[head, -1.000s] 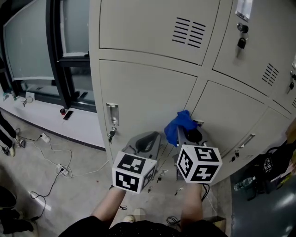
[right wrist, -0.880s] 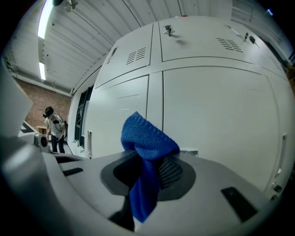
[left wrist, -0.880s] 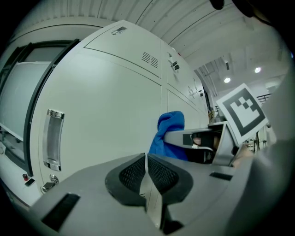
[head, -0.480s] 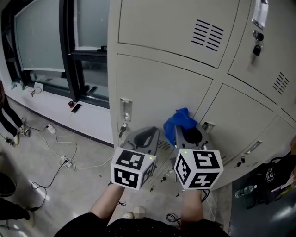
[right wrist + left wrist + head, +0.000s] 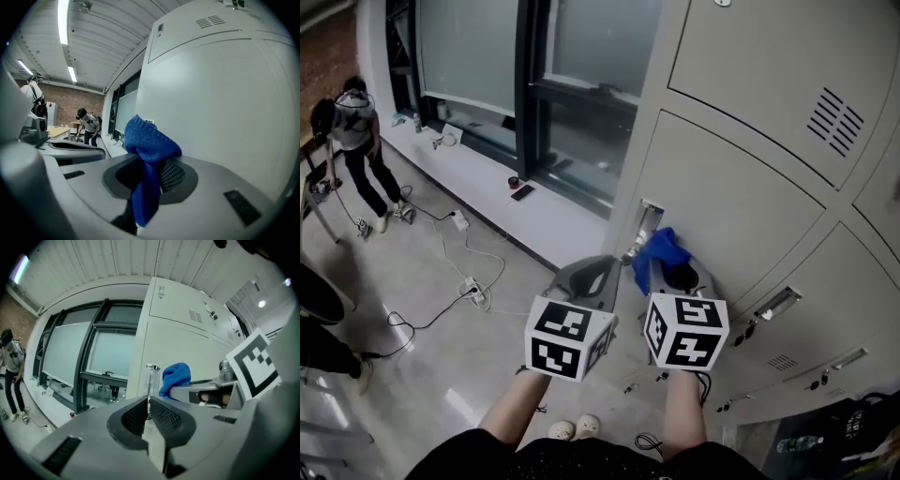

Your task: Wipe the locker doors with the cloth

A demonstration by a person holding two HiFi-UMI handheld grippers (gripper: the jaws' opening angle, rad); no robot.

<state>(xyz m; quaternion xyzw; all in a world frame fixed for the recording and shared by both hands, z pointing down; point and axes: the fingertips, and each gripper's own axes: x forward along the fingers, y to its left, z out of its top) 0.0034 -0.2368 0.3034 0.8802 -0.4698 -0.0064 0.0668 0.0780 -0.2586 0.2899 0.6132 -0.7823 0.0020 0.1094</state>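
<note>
Cloth of blue woven fabric (image 5: 149, 143) is pinched between the jaws of the right gripper (image 5: 151, 176), bunching above them at the centre of the head view, close to the pale grey metal locker door (image 5: 741, 202) by its silver latch plate (image 5: 649, 220). The left gripper (image 5: 148, 405) sits just left of it, jaws pressed together with nothing between them
</note>
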